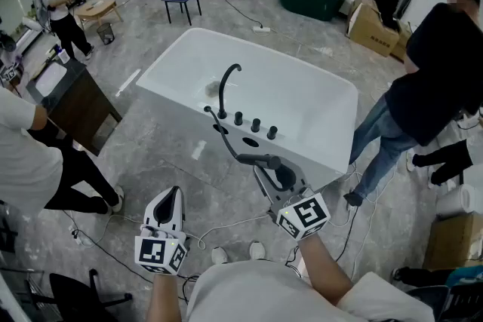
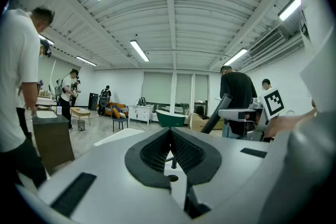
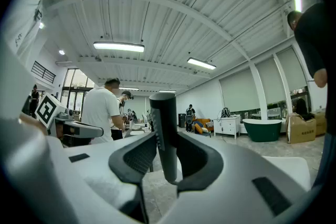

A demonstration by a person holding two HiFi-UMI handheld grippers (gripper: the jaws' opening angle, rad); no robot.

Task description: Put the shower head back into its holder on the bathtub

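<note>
Beside the bathtub [image 1: 189,49], right claw [image 1: 270,171] gripping partly hidden shower head [image 3: 163,123], left claw [image 2: 169,136] closed.

The white, marker-cubed left gripper [image 1: 173,196] is hovering just ahead of the left forearm [image 1: 161,296], jaws pressing together on nothing. The matching right gripper [image 1: 278,176] is reaching farther forward on the bare right forearm [image 1: 326,269], jaws clamping a black shower head handle [image 3: 164,128].

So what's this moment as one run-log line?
left hand-held gripper: shut, empty | right hand-held gripper: shut on shower head | shower head: by bathtub near edge, not yet put back
</note>
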